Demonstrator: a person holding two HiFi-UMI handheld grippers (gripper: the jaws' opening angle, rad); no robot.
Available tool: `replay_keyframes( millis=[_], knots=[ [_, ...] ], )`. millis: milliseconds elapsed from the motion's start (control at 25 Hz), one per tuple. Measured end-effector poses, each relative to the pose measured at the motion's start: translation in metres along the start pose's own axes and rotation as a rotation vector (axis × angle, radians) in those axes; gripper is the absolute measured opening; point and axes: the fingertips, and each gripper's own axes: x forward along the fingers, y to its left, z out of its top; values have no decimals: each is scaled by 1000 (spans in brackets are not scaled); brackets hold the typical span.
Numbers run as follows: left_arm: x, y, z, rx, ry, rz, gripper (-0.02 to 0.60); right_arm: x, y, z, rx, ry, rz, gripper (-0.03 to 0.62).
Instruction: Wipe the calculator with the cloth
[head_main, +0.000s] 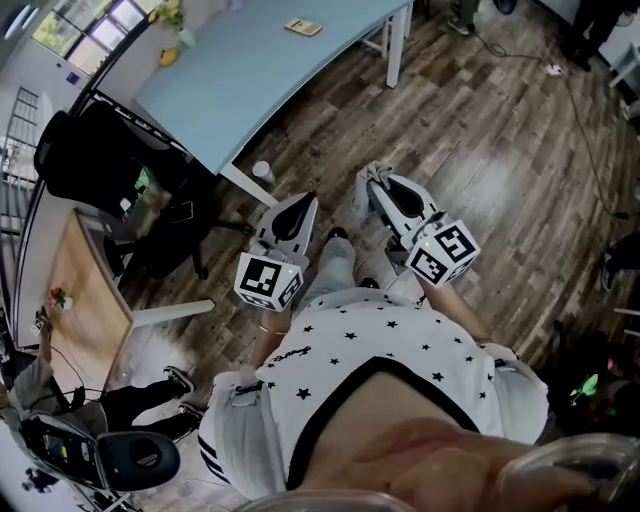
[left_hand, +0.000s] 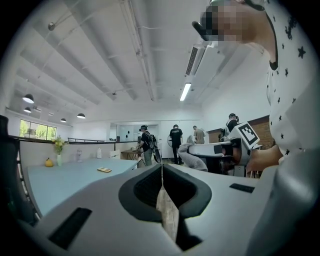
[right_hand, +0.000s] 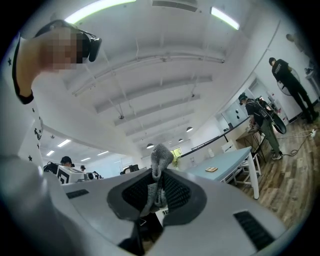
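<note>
At top centre of head view, calculator (head_main: 303, 27) lies flat on blue surface (head_main: 230, 85), well apart from both claws. Person stands back on wood floor (head_main: 480, 130), so wiping is judged not yet begun. Right claw (right_hand: 159, 173) pinches grey cloth (right_hand: 160, 157), wad sticking out past tips, prob. carried ready for approach. Left claw (left_hand: 162, 169) pressed together, nothing betw. jaws; likely free to steady calc. Keys too small to read; surface cut off at top edge.

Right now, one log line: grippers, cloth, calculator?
left gripper: shut, empty | right gripper: shut on cloth | calculator: on table, far from both | wipe: not started
</note>
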Motion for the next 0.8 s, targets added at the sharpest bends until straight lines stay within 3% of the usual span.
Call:
replay_keyframes(
  millis=[520,800],
  knots=[
    [107,36,8,-5,-47,-191,31,30,-84,23,-27,-40,-176,54],
    [154,73,19,-16,-49,-229,31,67,-118,38,-23,-22,-210,54]
  ],
)
